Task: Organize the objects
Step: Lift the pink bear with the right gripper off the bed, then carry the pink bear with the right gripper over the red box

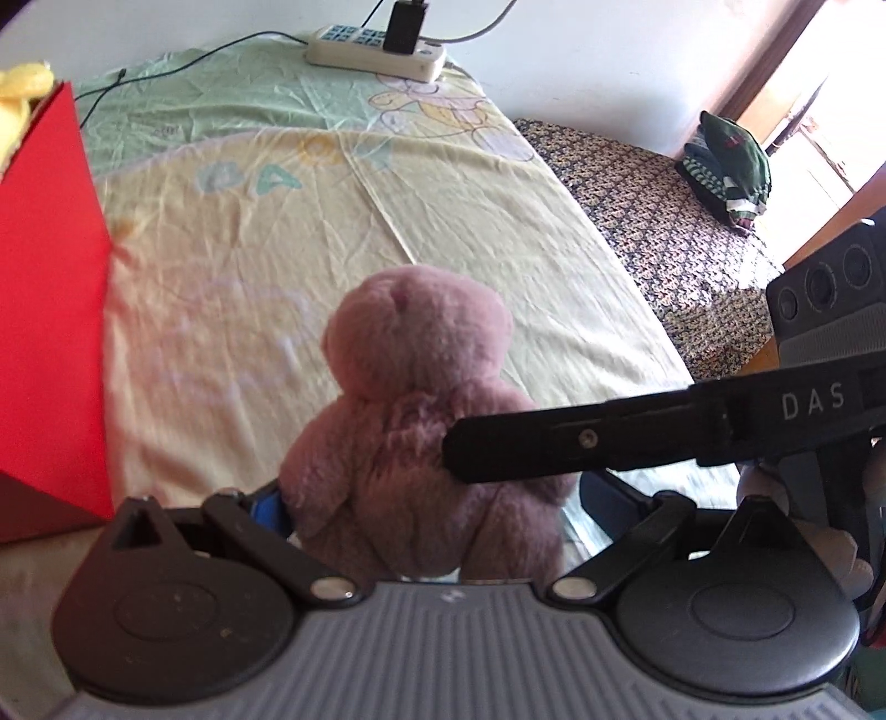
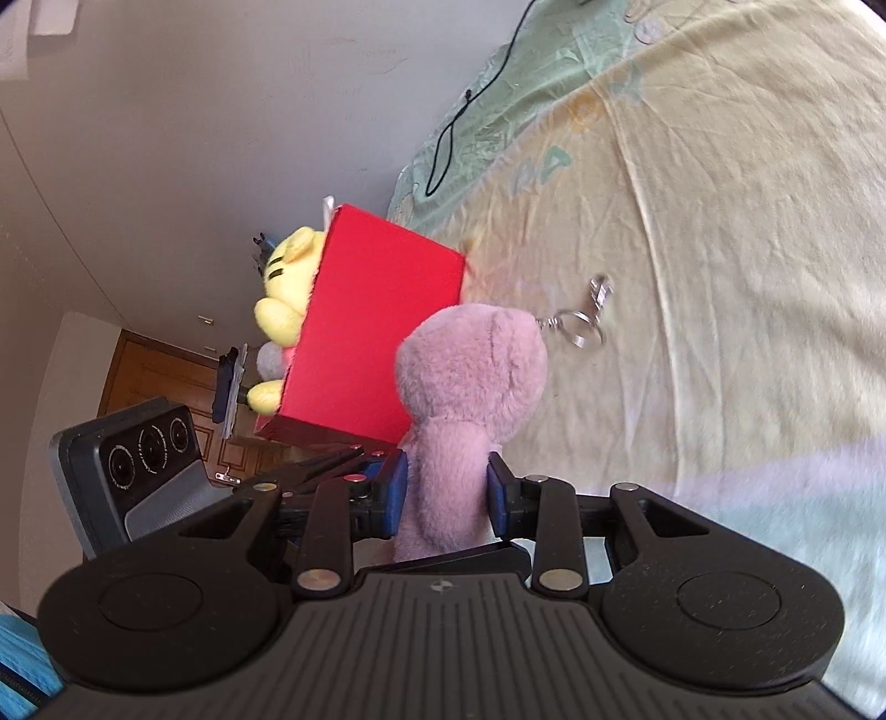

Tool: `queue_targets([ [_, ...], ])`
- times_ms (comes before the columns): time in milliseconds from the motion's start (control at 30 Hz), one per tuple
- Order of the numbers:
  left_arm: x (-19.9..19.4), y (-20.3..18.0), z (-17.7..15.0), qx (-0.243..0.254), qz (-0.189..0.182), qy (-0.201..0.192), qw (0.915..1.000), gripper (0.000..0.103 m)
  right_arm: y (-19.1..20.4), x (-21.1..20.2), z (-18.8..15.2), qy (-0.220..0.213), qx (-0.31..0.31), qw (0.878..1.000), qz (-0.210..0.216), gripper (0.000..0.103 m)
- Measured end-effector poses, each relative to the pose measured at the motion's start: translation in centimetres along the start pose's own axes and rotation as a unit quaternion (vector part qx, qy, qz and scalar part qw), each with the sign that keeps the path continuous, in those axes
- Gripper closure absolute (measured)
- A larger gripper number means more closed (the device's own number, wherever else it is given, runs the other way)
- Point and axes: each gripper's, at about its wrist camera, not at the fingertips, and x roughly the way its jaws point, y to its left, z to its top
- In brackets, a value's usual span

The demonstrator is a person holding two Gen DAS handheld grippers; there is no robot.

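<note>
- Right now your right gripper [image 2: 446, 493] has its jaws pressed on either side of the fluffy mauve plush bear [image 2: 468, 399], the blue pads [image 2: 397, 493] squeezing its lower body.
- In your left wrist view the same bear [image 1: 415, 421] fills the space between the jaws of your left gripper [image 1: 432, 515]; one blue pad [image 1: 271, 507] sits against the toy's side, the other is hidden, so you cannot tell from here whether that grip is closed.
- One black finger of your right gripper crosses the left view and touches the bear's torso from the right.
- A metal keyring with a small clasp [image 2: 587, 318] hangs from the top of the bear's head on a short chain.
- Beneath the toy lies the bed, covered by a wrinkled pale yellow and green cartoon-print sheet [image 1: 343, 221].
- Just beside and behind the bear stands the bright red rectangular cardboard box [image 2: 365, 332], resting on the sheet.
- A yellow plush toy [image 2: 285, 282] sticks out of the box's open top, with something grey and fuzzy beside it.
- Farther back, a thin black cable [image 1: 183, 61] trails over the green part of the sheet.
- At the far edge a white power strip with a black plug in it [image 1: 376, 47] rests near the wall.
- Off to the right, folded dark green clothing [image 1: 731, 166] sits on a patterned dark cover [image 1: 653, 221].
</note>
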Motion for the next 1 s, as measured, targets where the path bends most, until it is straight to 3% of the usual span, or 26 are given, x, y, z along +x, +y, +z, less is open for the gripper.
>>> queue_targets([
  [367, -5.9, 2.5, -3.1, 0.028, -0.033, -0.028, 0.9987, 0.004, 5.8, 1.6, -3.8, -0.025, -0.01, 0.999, -0.018, 0.07],
  [633, -11.7, 7.2, -6.3, 0.038, -0.052, -0.048, 0.9968, 0.004, 11.3, 5.1, -7.5, -0.045, -0.021, 0.999, -0.018, 0.07],
  [1000, -20.1, 13.5, -8.6, 0.034, -0.036, -0.115, 0.9921, 0.004, 19.3, 10.6, -9.1, -0.052, -0.087, 0.995, 0.019, 0.07],
])
